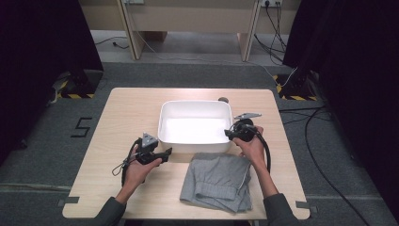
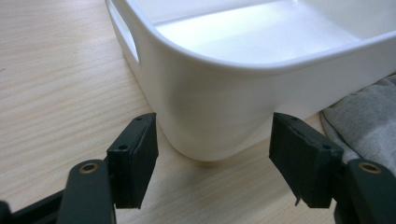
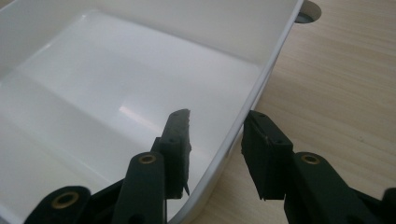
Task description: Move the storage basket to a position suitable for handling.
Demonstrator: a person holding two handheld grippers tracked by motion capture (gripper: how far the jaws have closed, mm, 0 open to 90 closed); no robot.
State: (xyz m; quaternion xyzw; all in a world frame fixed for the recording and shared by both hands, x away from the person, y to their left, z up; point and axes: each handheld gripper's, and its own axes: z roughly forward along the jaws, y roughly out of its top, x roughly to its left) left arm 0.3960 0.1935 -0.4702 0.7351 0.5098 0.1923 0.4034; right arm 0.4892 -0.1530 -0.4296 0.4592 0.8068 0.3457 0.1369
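Right gripper (image 3: pixel 215 154) straddles the white plastic tub's (image 1: pixel 195 141) right rim, jaws apart, not yet pinching. Left gripper (image 2: pixel 212 158) spread at the near-left corner, holding nothing. Tub mid-worktop (image 1: pixel 117 117), folded grey garment (image 1: pixel 219 181) just before it. Looks like a two-sided grab; next, both must squeeze the wall.

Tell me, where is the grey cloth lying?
In the high view, the grey cloth lies folded on the table's near right part, just in front of the white tub.
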